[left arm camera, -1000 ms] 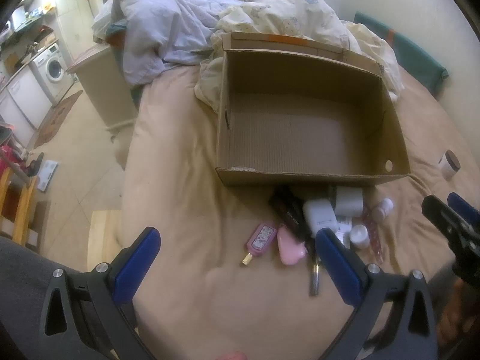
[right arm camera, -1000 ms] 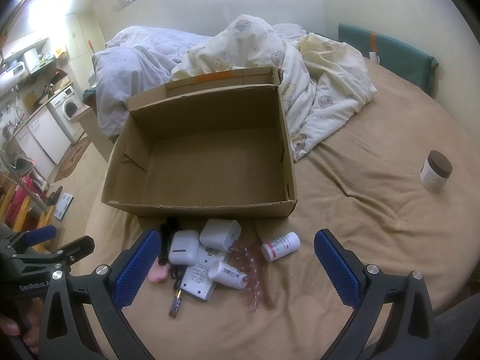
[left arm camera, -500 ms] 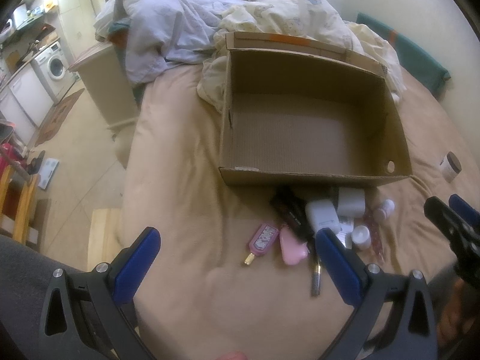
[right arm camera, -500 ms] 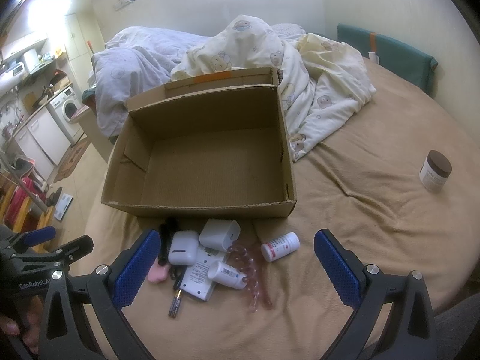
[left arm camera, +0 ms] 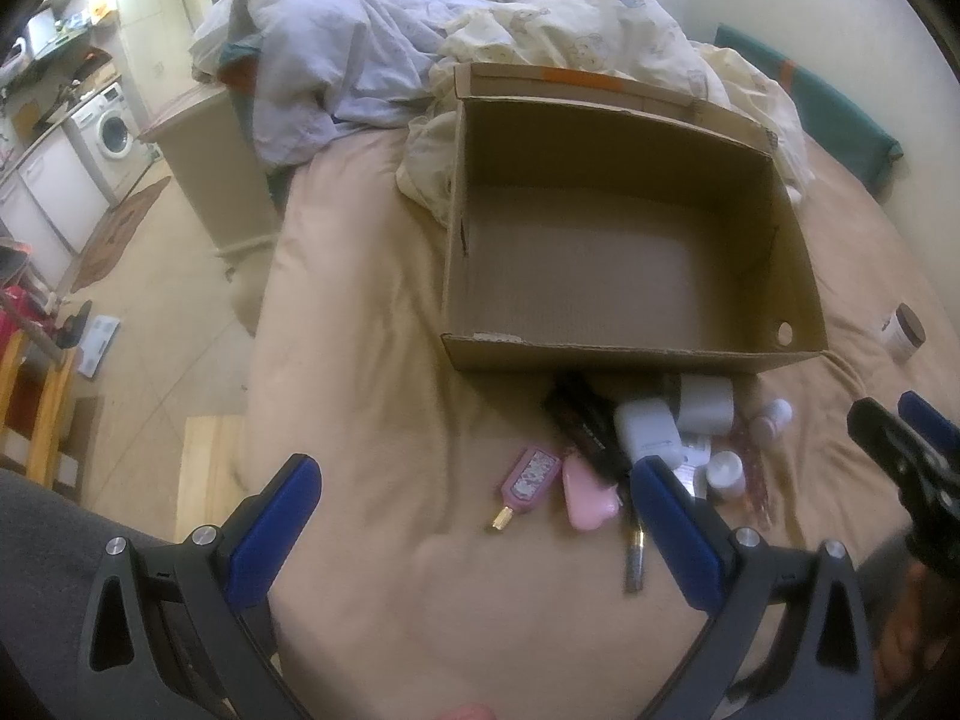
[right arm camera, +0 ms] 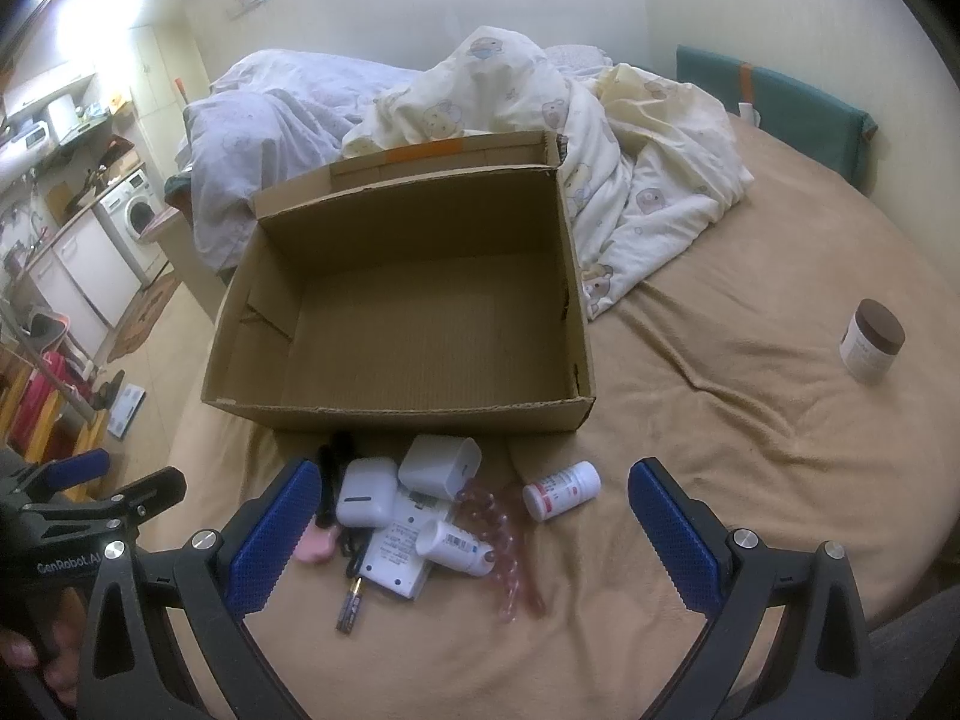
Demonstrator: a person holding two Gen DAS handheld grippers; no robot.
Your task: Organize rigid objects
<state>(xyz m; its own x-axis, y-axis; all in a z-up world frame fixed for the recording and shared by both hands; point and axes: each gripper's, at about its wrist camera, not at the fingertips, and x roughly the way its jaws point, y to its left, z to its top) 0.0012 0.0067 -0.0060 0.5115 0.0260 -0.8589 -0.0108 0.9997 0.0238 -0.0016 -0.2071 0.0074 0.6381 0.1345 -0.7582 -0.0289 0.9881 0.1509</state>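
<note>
An open, empty cardboard box [right arm camera: 408, 324] [left arm camera: 630, 276] sits on the tan bed. A pile of small items lies before its near wall: a white case [right arm camera: 367, 492], a white charger cube [right arm camera: 439, 465], two white pill bottles [right arm camera: 561, 489] [right arm camera: 455, 547], a flat white device [right arm camera: 396, 558], pink beads [right arm camera: 510, 546], a battery [right arm camera: 351, 605], a pink heart-shaped piece [left arm camera: 588, 498] and a pink bottle [left arm camera: 528, 477]. My left gripper [left arm camera: 474, 516] is open above the bed, left of the pile. My right gripper [right arm camera: 471, 516] is open over the pile, holding nothing.
A brown-lidded white jar [right arm camera: 870, 339] stands alone at the right on the bed. Crumpled duvets [right arm camera: 600, 138] lie behind the box. The bed's left edge drops to a tiled floor [left arm camera: 138, 300] with a washing machine [left arm camera: 111, 132] beyond.
The left wrist view has shifted slightly, so the box and pile sit a little farther right and up. The right gripper has hardly moved.
</note>
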